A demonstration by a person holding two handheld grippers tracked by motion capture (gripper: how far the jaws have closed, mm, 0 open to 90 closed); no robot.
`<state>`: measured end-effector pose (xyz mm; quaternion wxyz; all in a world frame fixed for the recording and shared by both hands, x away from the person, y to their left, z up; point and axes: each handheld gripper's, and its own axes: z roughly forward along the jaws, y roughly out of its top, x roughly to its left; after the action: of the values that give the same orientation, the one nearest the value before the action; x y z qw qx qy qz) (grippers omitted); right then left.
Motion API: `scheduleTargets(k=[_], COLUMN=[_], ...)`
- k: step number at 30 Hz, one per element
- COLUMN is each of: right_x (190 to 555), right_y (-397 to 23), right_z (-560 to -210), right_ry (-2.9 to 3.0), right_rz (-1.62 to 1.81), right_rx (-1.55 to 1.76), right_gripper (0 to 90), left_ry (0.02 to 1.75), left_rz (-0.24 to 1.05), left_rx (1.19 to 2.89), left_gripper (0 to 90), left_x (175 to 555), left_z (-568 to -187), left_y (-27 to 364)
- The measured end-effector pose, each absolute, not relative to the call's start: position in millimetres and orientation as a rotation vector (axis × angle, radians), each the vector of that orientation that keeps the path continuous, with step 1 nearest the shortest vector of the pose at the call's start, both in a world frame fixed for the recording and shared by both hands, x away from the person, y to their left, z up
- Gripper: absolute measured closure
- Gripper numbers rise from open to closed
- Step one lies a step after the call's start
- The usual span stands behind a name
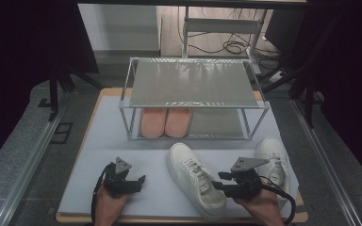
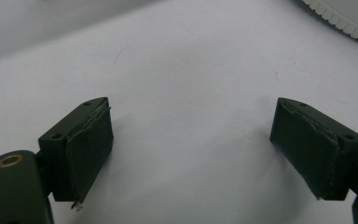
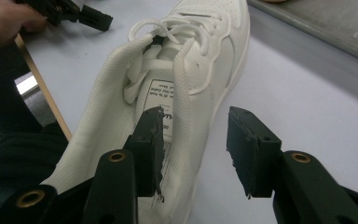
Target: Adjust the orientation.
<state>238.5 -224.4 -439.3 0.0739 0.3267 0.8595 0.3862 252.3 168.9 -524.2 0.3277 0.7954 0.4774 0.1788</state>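
Your right tongs (image 3: 193,149) sit jaws apart at the heel of the nearer white sneaker (image 3: 177,93): one jaw inside the collar, the other outside its wall, not clamped yet. That sneaker lies on the worktop (image 1: 122,136) directly ahead of those tongs, toe pointing away toward the rack. Your left tongs (image 2: 191,144) are wide apart, holding nothing, hovering low over bare worktop; a sliver of the sneaker's sole shows ahead to their right. In the high view, left tongs (image 1: 139,181) rest well left of the sneaker (image 1: 195,179). Second white sneaker (image 1: 273,157) lies just beyond the right tongs (image 1: 219,181). Farther ahead, metal shoe rack (image 1: 193,82), pink slippers (image 1: 166,121) on its lower shelf.
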Motion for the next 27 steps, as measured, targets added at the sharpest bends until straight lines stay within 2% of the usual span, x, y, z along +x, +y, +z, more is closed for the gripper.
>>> scheduleTargets(k=[13,22,27], right_x=[254,248,245], right_y=[-203,-209,-213], right_z=[-454,-451,-450], right_ry=[2.619,2.658,2.679], right_rz=[1.08,1.01,0.993], right_rx=[1.017,1.05,1.051], right_gripper=[61.6,62.6,66.5], left_ry=[1.25,1.251,1.251], left_rz=[0.468,0.468,0.468], left_rx=[2.083,2.081,2.08], left_gripper=[13.1,13.1,13.1], left_x=[252,252,252], left_z=[-524,-524,-524], left_y=[169,169,169])
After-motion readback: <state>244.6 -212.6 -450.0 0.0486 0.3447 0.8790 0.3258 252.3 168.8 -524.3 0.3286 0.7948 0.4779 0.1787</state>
